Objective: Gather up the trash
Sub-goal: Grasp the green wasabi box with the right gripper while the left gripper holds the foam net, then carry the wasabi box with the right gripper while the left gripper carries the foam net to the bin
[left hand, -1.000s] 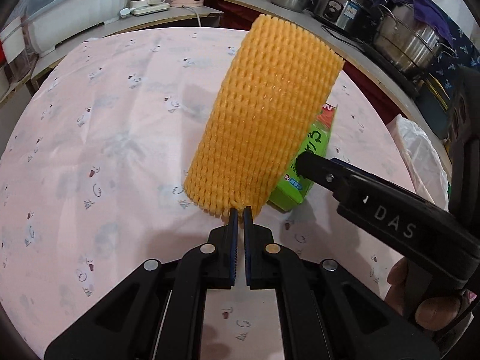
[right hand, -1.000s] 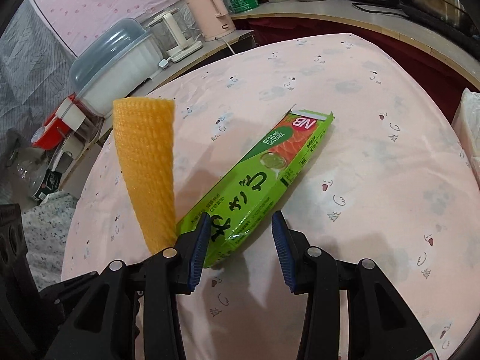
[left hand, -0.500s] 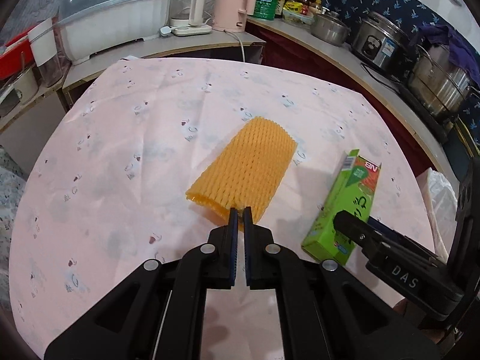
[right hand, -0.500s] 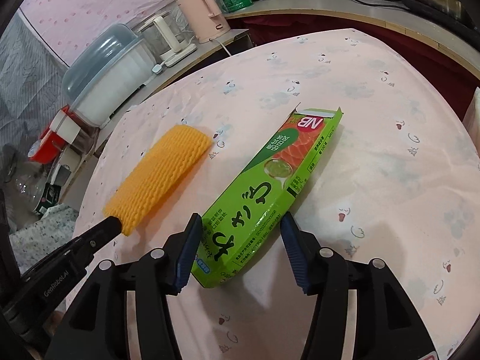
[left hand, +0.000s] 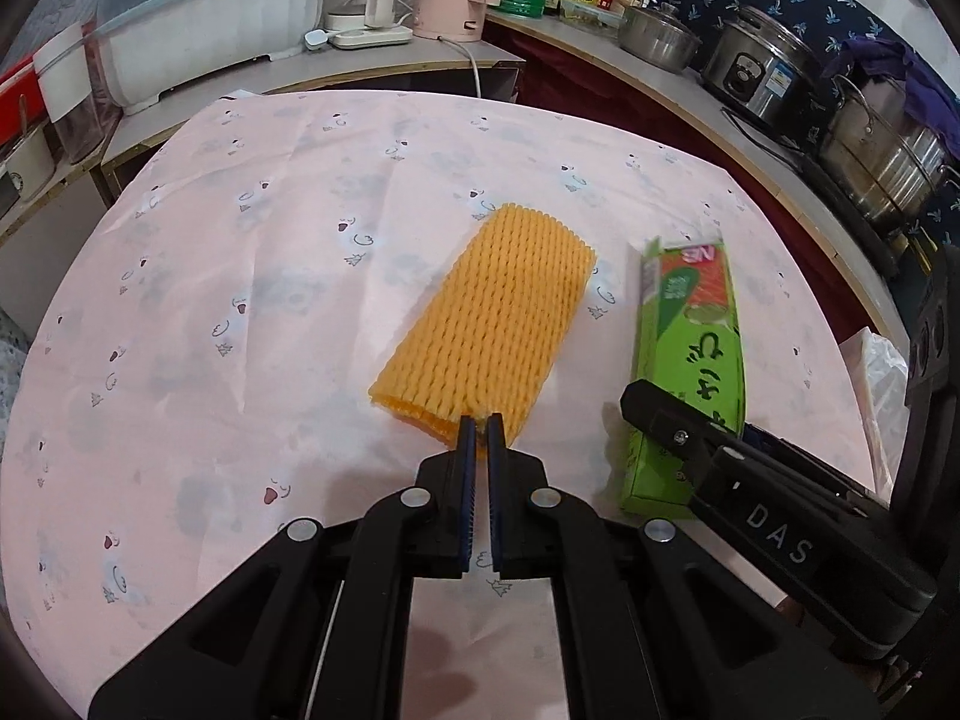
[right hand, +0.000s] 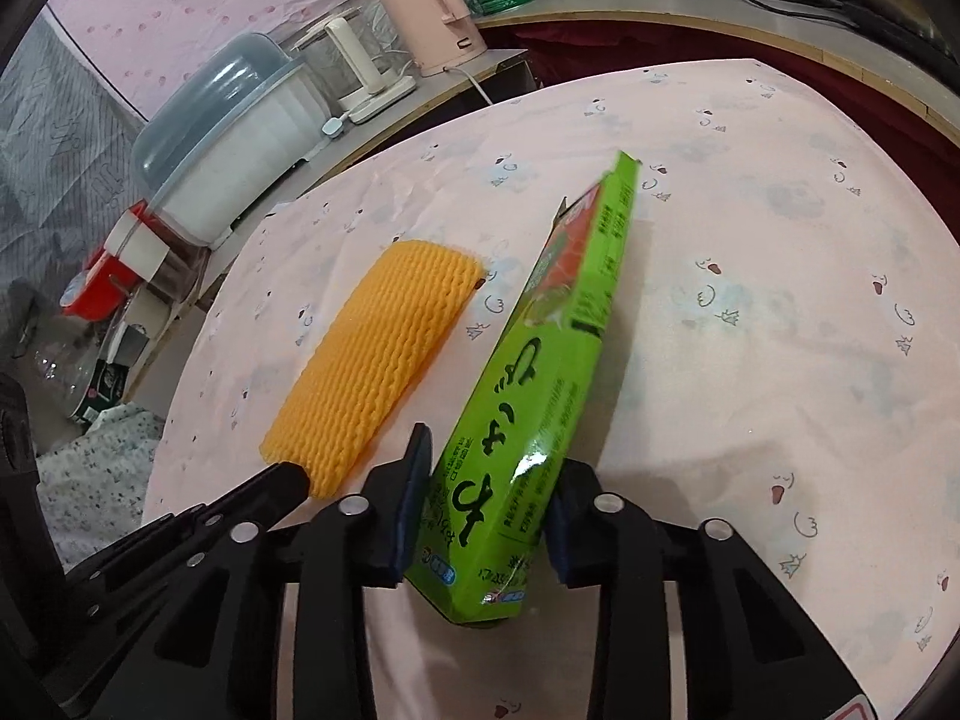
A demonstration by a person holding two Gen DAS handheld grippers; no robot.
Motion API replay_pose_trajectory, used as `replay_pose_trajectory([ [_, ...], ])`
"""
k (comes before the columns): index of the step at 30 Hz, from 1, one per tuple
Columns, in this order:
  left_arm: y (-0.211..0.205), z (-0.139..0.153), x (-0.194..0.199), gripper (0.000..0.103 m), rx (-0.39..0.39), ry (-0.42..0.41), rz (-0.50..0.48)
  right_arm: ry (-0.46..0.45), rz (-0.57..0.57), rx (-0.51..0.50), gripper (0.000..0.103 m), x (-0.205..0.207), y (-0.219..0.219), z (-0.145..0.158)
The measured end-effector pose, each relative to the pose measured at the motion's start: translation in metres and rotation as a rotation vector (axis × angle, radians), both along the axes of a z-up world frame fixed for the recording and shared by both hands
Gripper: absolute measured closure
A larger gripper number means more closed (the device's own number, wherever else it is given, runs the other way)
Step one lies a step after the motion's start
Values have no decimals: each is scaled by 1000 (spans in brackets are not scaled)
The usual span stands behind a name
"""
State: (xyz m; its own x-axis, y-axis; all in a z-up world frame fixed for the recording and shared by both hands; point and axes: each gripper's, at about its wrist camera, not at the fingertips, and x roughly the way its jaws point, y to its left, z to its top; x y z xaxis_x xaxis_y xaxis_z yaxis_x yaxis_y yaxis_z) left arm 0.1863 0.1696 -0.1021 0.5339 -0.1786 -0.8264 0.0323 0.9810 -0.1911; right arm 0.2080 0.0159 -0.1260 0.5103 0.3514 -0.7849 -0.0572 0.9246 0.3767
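Kitchen counters with pots, a kettle and a covered dish rack ring a round table [left hand: 180,312] under a pink printed cloth. Left gripper [left hand: 479,423]: jaws together, clamped on the near edge of the orange foam net sleeve [left hand: 486,324], which lies flat on the cloth, its far end pointing toward the counters. Right gripper [right hand: 486,498]: jaws closing on the near end of the green carton [right hand: 540,396], both pads against its side faces; the carton is tipped onto its long edge, the far end apparently resting on the cloth, just beside the sleeve. Step in hand, as judged: securing the carton before carrying both items to a bin. No bin is visible; a white plastic bag [left hand: 882,372] shows at the table's right edge and may be the receptacle. Procedure: finish closing until the carton walls just begin to yield, since an empty carton crushes and twists easily. Lift vertically so the far end clears the cloth without dragging. Keep the two grippers apart during the lift to prevent carton and sleeve from snagging.
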Motion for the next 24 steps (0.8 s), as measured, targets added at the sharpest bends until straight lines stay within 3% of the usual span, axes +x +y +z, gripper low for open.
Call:
replay_pose_trajectory([
  [11,-23,27,-13,100,-15,-52,-42,-78,-35,-13,79,-19,-26,31],
  [24,-101,70,-44,100,-1,-138,-166,-169,-126,-13,79,-64,-93,74],
])
